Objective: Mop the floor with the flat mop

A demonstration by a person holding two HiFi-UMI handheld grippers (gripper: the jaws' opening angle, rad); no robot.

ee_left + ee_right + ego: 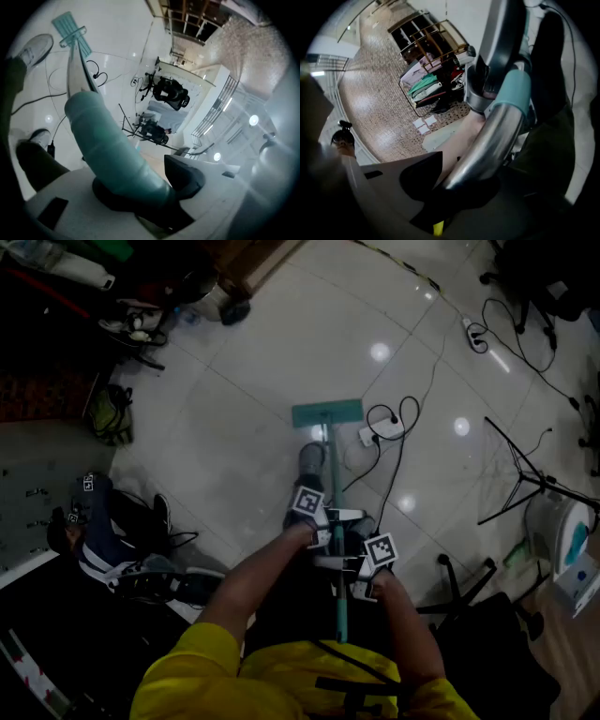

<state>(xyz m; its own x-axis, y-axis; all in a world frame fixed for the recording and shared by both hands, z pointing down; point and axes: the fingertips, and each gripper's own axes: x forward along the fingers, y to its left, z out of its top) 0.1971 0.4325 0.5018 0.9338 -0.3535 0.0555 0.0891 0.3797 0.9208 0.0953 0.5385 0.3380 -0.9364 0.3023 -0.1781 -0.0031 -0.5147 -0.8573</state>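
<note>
Beside the teal flat mop head (326, 413), loose black cables (405, 444) may snag it; left gripper (140, 192) and right gripper (464, 180) clench its metal handle (329, 460).

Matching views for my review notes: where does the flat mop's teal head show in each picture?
Head view: mop head at centre, just above the person's shoe.
Left gripper view: top left, at the far end of the mop handle.
Right gripper view: not in it.
Shared landmark: the mop handle, visible in all three.
</note>
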